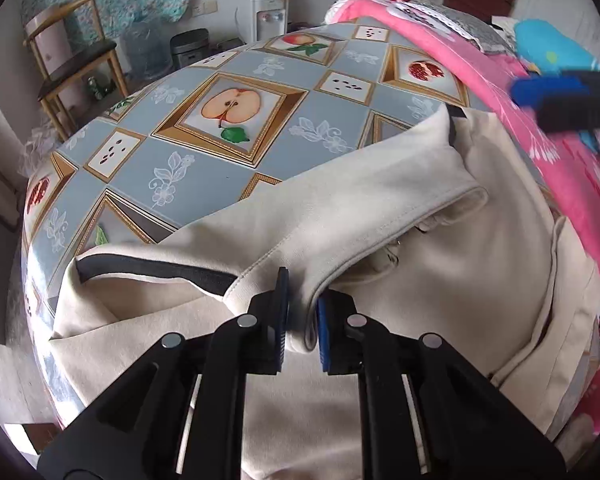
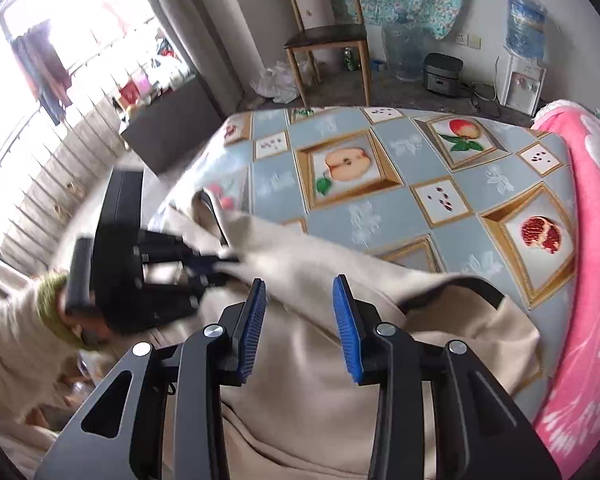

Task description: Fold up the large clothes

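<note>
Left gripper (image 1: pixel 302 320): at six o'clock in its own view, blue pads clamped on a folded edge of the cream garment (image 1: pixel 380 200).
Cream garment: spread over the near half of the fruit-print tablecloth (image 1: pixel 204 160), dark trim at eight o'clock.
Right gripper (image 2: pixel 300 320): jaws apart above the cream cloth, nothing between them.
Pink blanket (image 2: pixel 588 240): along the table's three o'clock side.

I'm working in a lived-in home: a table under a glossy blue-grey fruit-print oilcloth (image 2: pixel 400 216), a wooden chair with dark seat (image 2: pixel 326 36), a white water dispenser (image 2: pixel 520 80), laundry hanging at the bright window (image 2: pixel 48 68).
</note>
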Motion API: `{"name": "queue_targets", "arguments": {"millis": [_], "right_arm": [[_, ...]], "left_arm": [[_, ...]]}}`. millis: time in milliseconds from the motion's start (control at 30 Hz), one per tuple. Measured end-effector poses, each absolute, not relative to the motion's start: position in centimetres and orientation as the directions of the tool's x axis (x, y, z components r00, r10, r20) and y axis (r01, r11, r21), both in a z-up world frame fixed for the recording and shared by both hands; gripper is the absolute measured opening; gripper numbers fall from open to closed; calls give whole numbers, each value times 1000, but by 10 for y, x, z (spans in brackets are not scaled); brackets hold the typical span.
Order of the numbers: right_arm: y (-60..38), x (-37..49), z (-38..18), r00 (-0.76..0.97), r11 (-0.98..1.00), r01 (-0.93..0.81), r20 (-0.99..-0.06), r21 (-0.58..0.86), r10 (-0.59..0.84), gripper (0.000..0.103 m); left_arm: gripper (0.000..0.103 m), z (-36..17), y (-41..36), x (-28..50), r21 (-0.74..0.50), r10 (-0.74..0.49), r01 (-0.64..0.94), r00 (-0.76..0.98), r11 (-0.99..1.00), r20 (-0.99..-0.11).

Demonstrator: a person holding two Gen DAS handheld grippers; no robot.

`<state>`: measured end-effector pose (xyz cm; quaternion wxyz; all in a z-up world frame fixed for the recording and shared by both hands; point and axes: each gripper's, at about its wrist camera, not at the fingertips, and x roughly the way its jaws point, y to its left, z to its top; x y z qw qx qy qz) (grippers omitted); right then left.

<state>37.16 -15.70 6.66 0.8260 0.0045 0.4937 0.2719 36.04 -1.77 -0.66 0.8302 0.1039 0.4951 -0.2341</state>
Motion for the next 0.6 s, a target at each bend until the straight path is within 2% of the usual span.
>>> {"name": "queue_targets", "arguments": {"millis": [133, 200, 300, 367, 467, 533, 600], "right_arm": [[-127, 403, 31, 289, 845, -411, -829, 343, 478, 33], [-108, 410, 5, 235, 849, -410, -860, 335, 453, 29], [-90, 405, -29, 188, 860, -419, -898, 293, 398, 29], [-88, 397, -25, 215, 855, -449, -898, 259, 384, 29], [-100, 394, -15, 184, 861, -413, -898, 298, 399, 29], [-120, 392, -3, 198, 865, -368, -881, 340, 430, 30], [-152, 393, 7, 229, 873, -284, -856, 398, 464, 44]], "left_arm": [[14, -1, -12, 348, -93, -311, 484, 393, 870, -866], [14, 6, -2, 342, -139, -347, 474, 387, 870, -854], [15, 14, 17, 338, -233, -418, 445, 380, 865, -825], [15, 17, 36, 339, -331, -480, 399, 372, 855, -794], [16, 14, 55, 350, -435, -527, 307, 364, 846, -768], [21, 6, 65, 362, -520, -566, 223, 340, 825, -751], [32, -6, 70, 373, -597, -609, 142, 299, 790, -735]]}}
